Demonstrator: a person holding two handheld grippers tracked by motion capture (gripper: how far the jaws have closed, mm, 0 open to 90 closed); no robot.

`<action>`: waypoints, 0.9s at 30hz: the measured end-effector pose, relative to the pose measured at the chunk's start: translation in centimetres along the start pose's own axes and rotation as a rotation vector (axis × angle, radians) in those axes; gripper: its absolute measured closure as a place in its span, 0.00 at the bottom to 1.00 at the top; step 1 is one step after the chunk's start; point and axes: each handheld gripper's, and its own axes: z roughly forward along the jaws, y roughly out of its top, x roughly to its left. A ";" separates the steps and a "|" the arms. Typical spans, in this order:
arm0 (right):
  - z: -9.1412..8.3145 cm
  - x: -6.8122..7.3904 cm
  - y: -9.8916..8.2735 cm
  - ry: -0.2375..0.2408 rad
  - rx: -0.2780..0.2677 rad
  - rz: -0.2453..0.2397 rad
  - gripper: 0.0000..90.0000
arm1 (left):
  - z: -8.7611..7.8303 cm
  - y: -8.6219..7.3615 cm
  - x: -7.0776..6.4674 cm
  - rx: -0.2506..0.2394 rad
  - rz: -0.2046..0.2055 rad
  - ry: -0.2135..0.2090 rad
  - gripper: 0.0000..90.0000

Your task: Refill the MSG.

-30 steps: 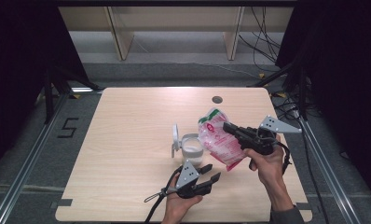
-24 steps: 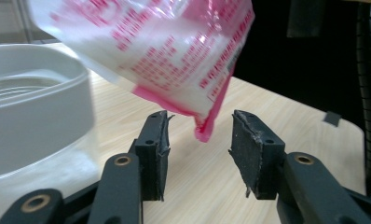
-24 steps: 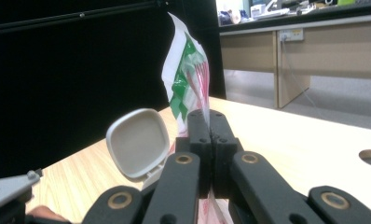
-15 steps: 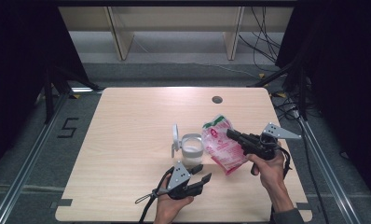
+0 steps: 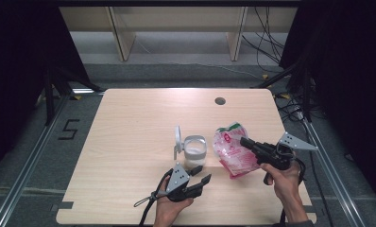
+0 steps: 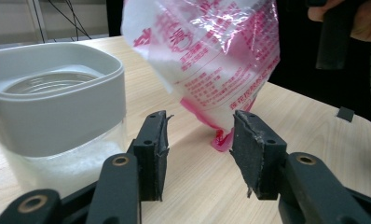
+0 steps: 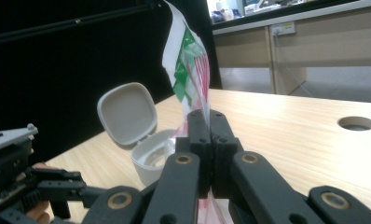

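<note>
A pink and white plastic bag (image 5: 231, 150) with a green top edge hangs from my right gripper (image 5: 245, 142), whose jaws are shut on the film; its bottom corner touches the table. The pinched bag (image 7: 189, 79) rises between those closed jaws in the right gripper view. Left of the bag stands a clear jar (image 5: 194, 152) with a grey rim, its hinged lid (image 5: 177, 137) flipped up, white grains inside. My left gripper (image 5: 201, 174) lies low in front of the jar, open, nothing between its jaws. Its view shows the jar (image 6: 53, 116) at left and the bag (image 6: 207, 60) ahead.
The light wooden table (image 5: 129, 142) has a round cable hole (image 5: 219, 100) near its far edge. A shelf unit (image 5: 176, 23) stands beyond the table, and cables (image 5: 266, 42) lie on the floor at the back right.
My right gripper has come down and toward the near right with the bag, whose bottom now rests on the table. The left gripper has drawn slightly toward the near edge.
</note>
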 end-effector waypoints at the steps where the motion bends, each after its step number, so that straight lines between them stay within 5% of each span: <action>1: -0.3 0.0 0.0 -0.013 0.010 0.002 1.00 | 0.0 0.0 0.0 -0.008 -0.018 0.003 0.61; 2: -0.5 0.0 0.0 -0.021 0.004 -0.011 1.00 | -0.1 0.0 0.3 -0.005 0.011 0.000 0.61; 4: -1.0 -0.1 0.0 -0.037 0.019 -0.010 1.00 | -0.1 0.0 0.2 -0.005 -0.019 0.009 0.61; 6: -1.3 -0.2 -0.2 -0.043 0.004 -0.016 1.00 | -0.2 0.0 0.4 -0.008 0.008 0.003 0.61; 15: -3.2 -1.0 -0.7 -0.091 0.029 -0.001 1.00 | -0.3 0.0 0.4 -0.012 -0.027 0.017 0.61; 16: -3.2 -1.3 -0.8 -0.104 0.021 -0.035 1.00 | -0.4 0.0 0.4 -0.012 -0.026 0.016 0.61; 17: -3.2 -1.2 -0.9 -0.110 0.015 -0.010 1.00 | -0.4 0.0 0.4 -0.014 -0.026 0.015 0.61; 27: -3.3 -1.6 -1.0 -0.165 0.063 -0.040 1.00 | -0.4 0.0 0.5 -0.014 -0.027 0.017 0.61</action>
